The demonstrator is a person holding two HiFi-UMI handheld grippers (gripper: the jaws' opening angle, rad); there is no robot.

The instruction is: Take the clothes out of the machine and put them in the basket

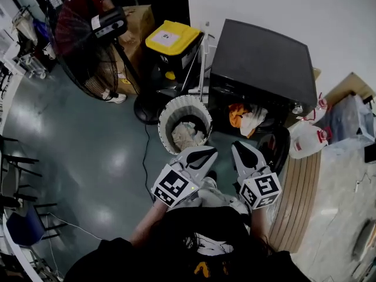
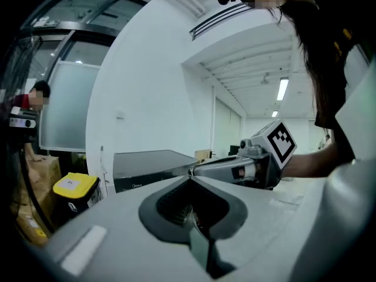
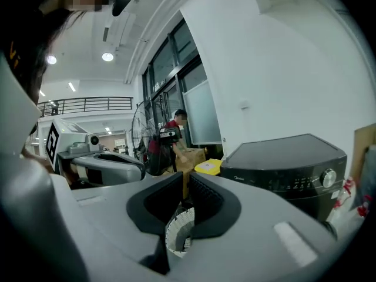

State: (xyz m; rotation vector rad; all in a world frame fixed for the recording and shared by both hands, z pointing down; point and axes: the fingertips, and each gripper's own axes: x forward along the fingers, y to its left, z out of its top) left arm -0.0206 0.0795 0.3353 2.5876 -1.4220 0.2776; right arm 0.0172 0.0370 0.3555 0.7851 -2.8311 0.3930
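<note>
Two claws are in view, both held level above the floor in front of one black front-loading machine [image 1: 264, 60] whose door [image 1: 281, 147] hangs open. The left claw [image 1: 207, 151] has its jaws closed together, with nothing between them. The right claw [image 1: 239, 147] is closed down to a narrow slit and is also empty. The two claws lie side by side, apart from each other, with tips pointing toward the machine and the basket. Clothes remain in the drum opening: one orange piece [image 1: 236, 115] and one white piece [image 1: 255, 121], touching each other; any further pieces behind them cannot be made out. One white ribbed basket [image 1: 169, 111] stands on the floor just left of the machine, and one pale cloth [image 1: 187, 137] lies inside it. Neither claw touches the clothes or the basket. Two white jugs with red caps [image 1: 306, 141] stand just right of the machine. One black bin with a yellow lid [image 1: 170, 39] and one floor fan [image 1: 85, 51] stand behind the basket.
</note>
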